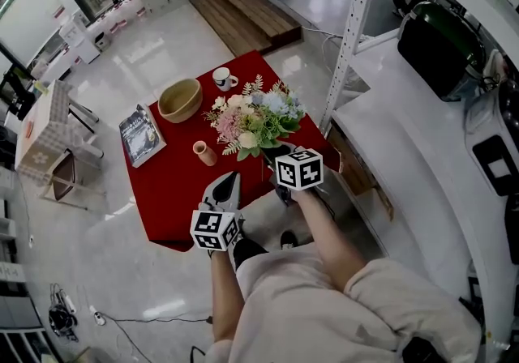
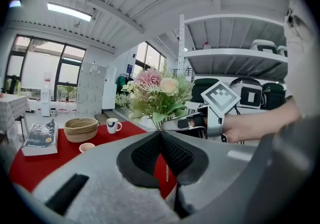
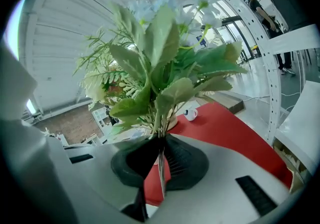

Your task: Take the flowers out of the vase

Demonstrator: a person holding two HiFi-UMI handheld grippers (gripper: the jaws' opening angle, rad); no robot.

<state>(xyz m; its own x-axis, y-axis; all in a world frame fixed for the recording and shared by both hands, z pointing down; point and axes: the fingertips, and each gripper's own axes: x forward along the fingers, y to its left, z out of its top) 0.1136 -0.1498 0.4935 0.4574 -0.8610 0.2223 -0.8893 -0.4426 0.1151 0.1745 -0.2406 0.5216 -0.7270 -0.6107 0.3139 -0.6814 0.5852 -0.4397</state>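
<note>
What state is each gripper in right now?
Left gripper: closed, nothing in it.
Right gripper: closed on the flowers, gripped by the stems.

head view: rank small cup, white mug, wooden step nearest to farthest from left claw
1. small cup, on the red cloth just ahead of the left claw
2. white mug, at the cloth's far edge
3. wooden step, on the floor beyond it
</note>
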